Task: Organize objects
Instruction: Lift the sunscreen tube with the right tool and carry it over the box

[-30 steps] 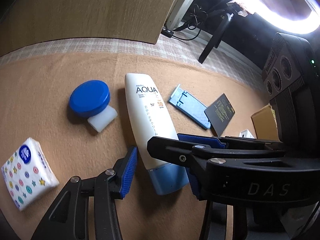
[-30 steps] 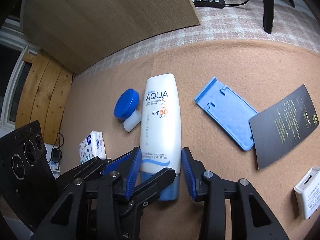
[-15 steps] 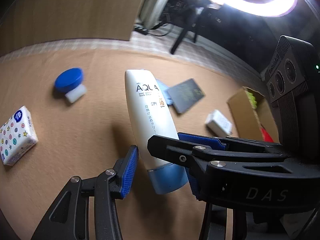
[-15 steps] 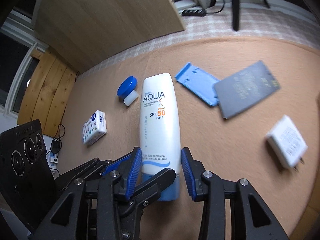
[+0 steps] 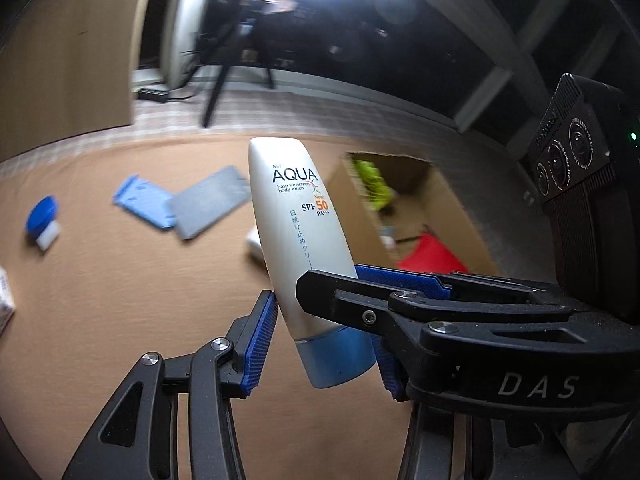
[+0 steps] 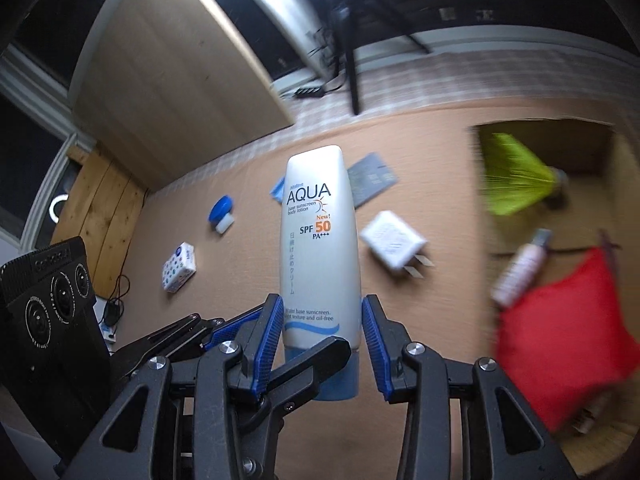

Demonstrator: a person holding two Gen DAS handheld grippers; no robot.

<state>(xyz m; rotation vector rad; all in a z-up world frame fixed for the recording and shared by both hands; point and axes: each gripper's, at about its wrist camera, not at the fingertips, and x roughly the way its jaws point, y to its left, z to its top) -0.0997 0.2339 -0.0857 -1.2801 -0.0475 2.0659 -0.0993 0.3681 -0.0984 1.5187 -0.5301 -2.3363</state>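
Observation:
A white AQUA sunscreen tube with a blue cap is held in the air above the brown mat, also seen in the right wrist view. My left gripper and my right gripper are both shut on its lower end, crossing each other. An open cardboard box lies ahead to the right, holding a yellow-green item, a small bottle and a red item.
On the mat lie a blue-lidded jar, a blue flat plastic piece, a dark card, a white charger plug and a dotted tissue pack. A wooden board stands behind.
Both grippers have lifted the sunscreen tube off the mat and swung it right towards the cardboard box, which has come into view.

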